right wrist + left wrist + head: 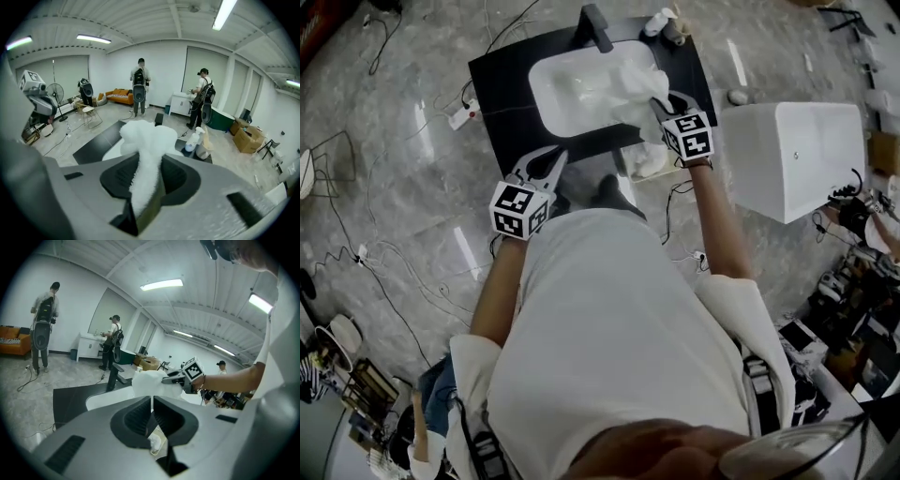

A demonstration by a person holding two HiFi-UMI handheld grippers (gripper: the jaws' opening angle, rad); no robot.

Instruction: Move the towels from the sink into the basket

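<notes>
White towel [147, 140], white sink [551, 94], black counter [500, 82] — grey, marble-veined floor [394, 141].

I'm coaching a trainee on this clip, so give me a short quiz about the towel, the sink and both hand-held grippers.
1. True or false: the jaws of the left hand-held gripper stand wide apart.
2. What clamps the fluffy white towel? A) left hand-held gripper B) right hand-held gripper C) black faucet
3. Fill in: the white oval sink sits in a ___ counter.
Key: 1 false, they are together; 2 B; 3 black.
</notes>
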